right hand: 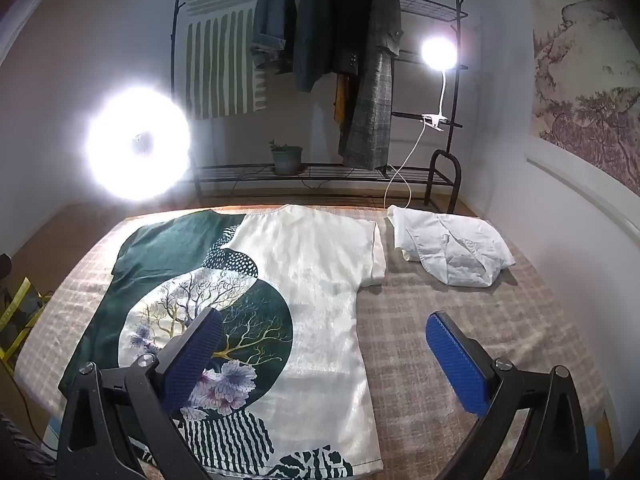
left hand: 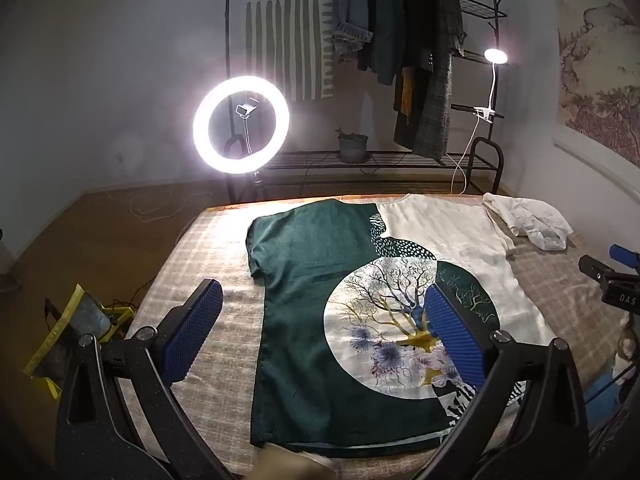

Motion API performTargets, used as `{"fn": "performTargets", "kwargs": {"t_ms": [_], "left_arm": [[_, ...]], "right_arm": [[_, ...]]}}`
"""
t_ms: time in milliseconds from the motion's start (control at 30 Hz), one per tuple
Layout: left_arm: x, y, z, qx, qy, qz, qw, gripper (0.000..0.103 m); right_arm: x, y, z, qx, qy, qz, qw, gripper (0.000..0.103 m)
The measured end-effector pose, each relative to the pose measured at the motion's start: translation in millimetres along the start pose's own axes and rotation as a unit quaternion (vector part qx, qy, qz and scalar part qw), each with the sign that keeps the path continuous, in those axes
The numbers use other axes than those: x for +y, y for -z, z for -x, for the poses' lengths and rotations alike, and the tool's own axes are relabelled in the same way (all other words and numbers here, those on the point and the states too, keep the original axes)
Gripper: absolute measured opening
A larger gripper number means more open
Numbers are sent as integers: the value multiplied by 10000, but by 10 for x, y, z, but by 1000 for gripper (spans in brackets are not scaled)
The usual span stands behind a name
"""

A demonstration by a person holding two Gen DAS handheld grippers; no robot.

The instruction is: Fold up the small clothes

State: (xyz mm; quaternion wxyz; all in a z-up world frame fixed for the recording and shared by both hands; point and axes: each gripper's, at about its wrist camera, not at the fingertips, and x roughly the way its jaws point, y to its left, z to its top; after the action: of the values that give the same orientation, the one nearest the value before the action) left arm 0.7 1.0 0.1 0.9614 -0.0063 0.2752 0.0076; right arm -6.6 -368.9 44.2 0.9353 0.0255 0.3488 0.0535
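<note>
The shirt [left hand: 360, 320] lies flat on the bed [right hand: 460, 320]. Both grippers, left [left hand: 324, 334] and right [right hand: 326, 360], hover wide and empty; each should pinch one sleeve edge cleanly, single layer, before folding inward.

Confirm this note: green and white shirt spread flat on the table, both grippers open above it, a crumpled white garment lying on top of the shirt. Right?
One error: the white garment lies beside the shirt on the bare table, past its right sleeve, not on it. The right wrist view shows the gap. Both the left gripper and right gripper are open.
</note>
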Motion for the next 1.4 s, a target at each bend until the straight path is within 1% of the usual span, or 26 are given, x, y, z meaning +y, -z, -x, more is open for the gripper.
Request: {"fn": "performTargets", "kwargs": {"t_ms": [33,67,500,667,1400], "left_arm": [[13,-2,-7,-4,2,-9,10000,103],[-48,7,21,-78,-74,-148,9998,103],[-16,35,-21,-103,-71,-124,9998,103],[-11,33,4,-116,-68,-121,9998,103],[28,24,37,-137,-57,-93,9998,103]], "right_arm": [[2,0,1,0,-13,-18,10000,103],[4,0,2,-2,-19,-24,10000,103],[-3,2,-28,-40,26,46,10000,103],[-7,-25,28,-37,20,31,10000,103],[11,-24,14,-42,32,67,10000,103]]}}
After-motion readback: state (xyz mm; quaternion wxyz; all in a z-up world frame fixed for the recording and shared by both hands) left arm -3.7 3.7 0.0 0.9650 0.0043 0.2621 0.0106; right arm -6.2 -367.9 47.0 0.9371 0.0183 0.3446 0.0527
